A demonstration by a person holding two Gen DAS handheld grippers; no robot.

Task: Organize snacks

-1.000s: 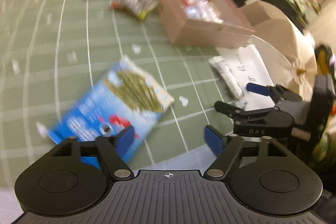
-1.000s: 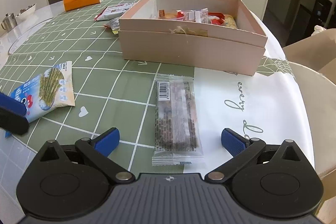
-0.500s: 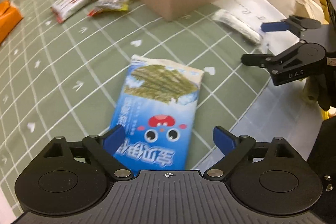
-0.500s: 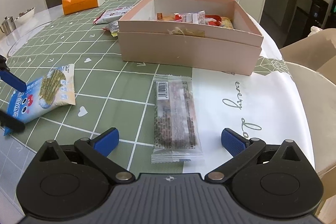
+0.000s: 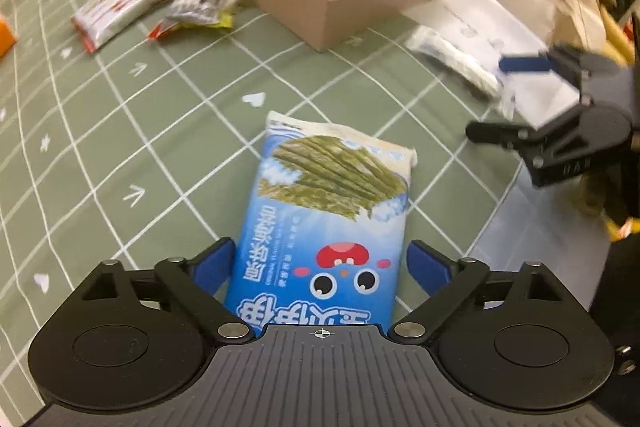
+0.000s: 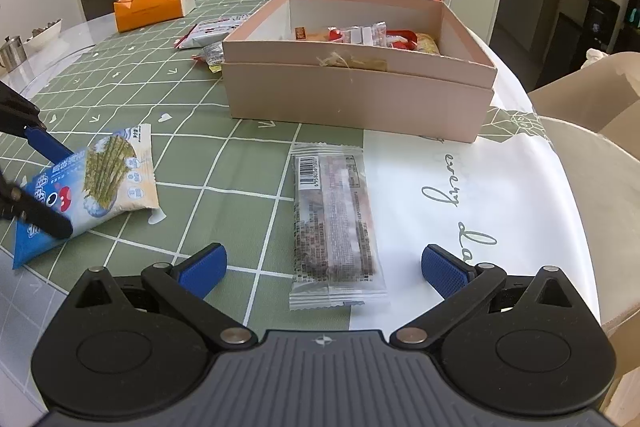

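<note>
- Lying flat on the green checked surface [image 5: 120, 155], the blue seaweed snack packet [image 5: 324, 227] sits with its near end between the fingers of the left gripper [image 5: 320, 267], its long side running away from the camera, so a squeeze would catch it across its narrow width.
- Those fingers stand at their widest, one on each side of the packet, and do not seem to press it; nothing is held yet.
- The right gripper [image 6: 322, 265] is likewise spread wide and empty, poised over the clear-wrapped dark snack bar [image 6: 332, 223], which lies lengthwise between its fingers, half on the green cloth and half on the white printed part.
- The pink box [image 6: 360, 95] stands just beyond both snacks, open-topped and already holding several packets, probably the place for the rest.
- Two more packets [image 5: 160, 7] lie beside the box's far corner.
- Between the blue packet and the box the surface is bare, leaving a free path; the box wall must be cleared by lifting.
- The surface's edge lies close to the blue packet's near end, so a careless nudge toward it risks a fall.
</note>
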